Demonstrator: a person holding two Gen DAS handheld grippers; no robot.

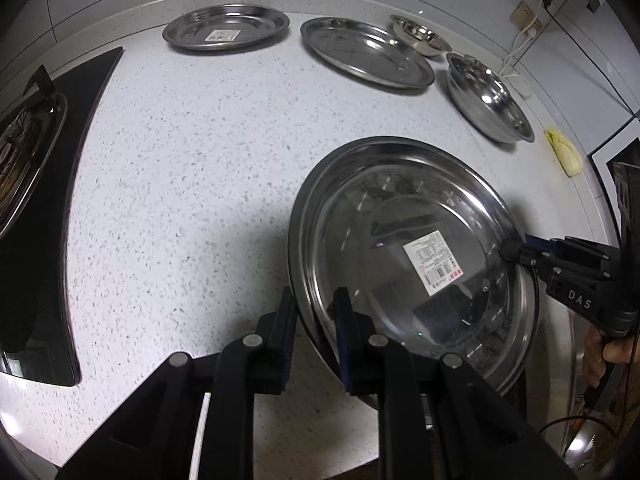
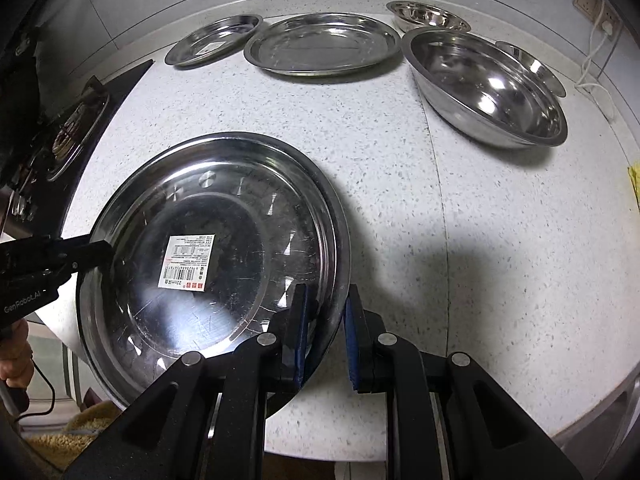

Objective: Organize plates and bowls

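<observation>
Two tongs, left tongs and right tongs, clamped on opposite rims, labelled steel plate between.

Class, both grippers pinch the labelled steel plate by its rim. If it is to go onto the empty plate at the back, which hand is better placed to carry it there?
Probably right. The right gripper clamps the labelled plate on the side nearer the empty plate; the left gripper holds the opposite rim, toward the stove.
</observation>
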